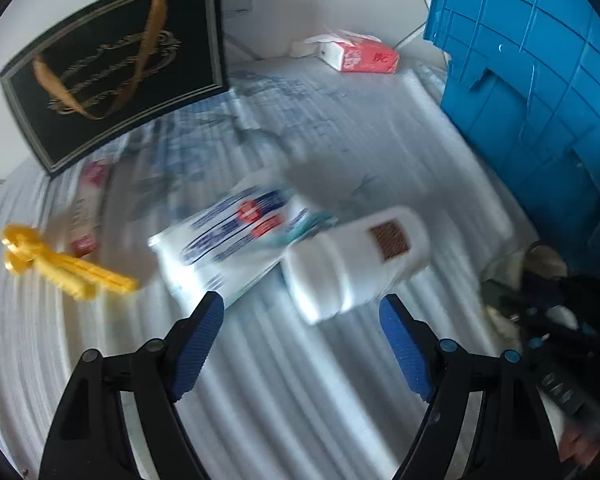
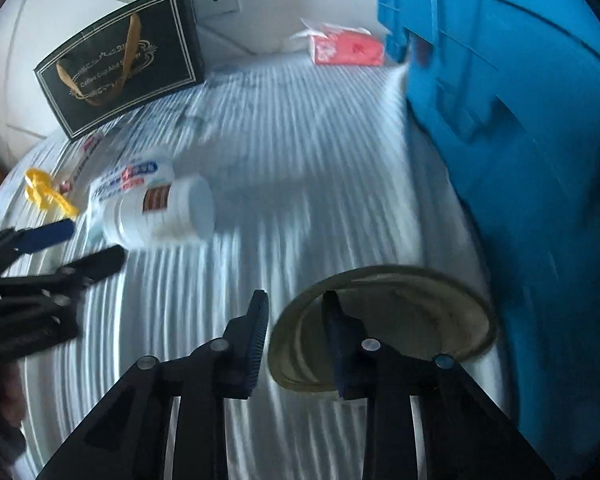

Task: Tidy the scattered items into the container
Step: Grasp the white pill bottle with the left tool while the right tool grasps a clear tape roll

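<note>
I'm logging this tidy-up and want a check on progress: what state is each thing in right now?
Left gripper: open, empty, above the white bottle.
Right gripper: jaws astride the bowl's rim, a gap showing at the outer pad.
Bowl: upright on the table, beside the blue crate.
White bottle: lying on its side.
Toothpaste pack: lying flat.
Yellow keys: on the table.
Blue crate: nothing visible inside from here.
Black gift bag: standing.

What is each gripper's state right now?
Left gripper: open, holding nothing.
Right gripper: jaws astride the rim of the bowl; whether they grip cannot be told.
</note>
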### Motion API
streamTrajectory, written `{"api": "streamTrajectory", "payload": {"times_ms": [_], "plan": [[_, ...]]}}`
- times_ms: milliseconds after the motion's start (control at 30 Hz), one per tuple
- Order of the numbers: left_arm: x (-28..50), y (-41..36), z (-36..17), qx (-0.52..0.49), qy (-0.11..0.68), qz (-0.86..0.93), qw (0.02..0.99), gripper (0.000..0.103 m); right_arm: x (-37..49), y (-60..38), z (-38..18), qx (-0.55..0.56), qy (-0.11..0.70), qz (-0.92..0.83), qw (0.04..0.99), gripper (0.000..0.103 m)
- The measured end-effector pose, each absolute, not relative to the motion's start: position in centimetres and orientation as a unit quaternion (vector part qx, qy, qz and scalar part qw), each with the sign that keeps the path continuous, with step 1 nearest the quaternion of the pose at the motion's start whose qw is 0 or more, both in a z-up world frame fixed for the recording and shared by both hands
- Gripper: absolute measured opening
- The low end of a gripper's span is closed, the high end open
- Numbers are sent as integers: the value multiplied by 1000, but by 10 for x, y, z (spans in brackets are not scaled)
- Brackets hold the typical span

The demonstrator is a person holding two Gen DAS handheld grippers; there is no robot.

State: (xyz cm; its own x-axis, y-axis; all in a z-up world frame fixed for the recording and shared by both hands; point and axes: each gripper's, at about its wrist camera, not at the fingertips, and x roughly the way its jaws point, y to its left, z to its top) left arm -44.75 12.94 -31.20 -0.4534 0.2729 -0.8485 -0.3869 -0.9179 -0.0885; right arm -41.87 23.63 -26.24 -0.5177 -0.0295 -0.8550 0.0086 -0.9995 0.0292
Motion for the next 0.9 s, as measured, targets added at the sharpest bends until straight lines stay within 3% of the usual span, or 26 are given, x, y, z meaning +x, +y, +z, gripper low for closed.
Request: {"api": "streamTrajectory", "payload": {"times_ms": [233, 500, 567, 600, 633, 733, 900], "plan": [[-461, 157, -305, -488, 28, 853, 183, 81, -422, 245, -265, 488, -33, -872, 20, 29], [-475, 175, -331, -511, 23, 849, 135, 82, -430, 239, -278, 488, -9, -873, 21, 46], [-475, 172, -332, -496, 27, 857, 135, 70, -430, 238, -280, 486, -7, -874, 21, 47], [-473, 170, -333, -495, 35, 858, 131, 53, -430, 238, -281, 485, -6, -874, 22, 47], [-471, 167, -333, -489, 43, 861, 130, 45, -431, 238, -281, 484, -6, -874, 24, 47], [-461, 147, -333, -487, 44, 863, 127, 33, -435, 236, -282, 484, -12, -874, 32, 38], [-443, 114, -329, -500, 45, 857, 121, 29, -451, 215, -283, 472, 3, -879, 64, 31]]}}
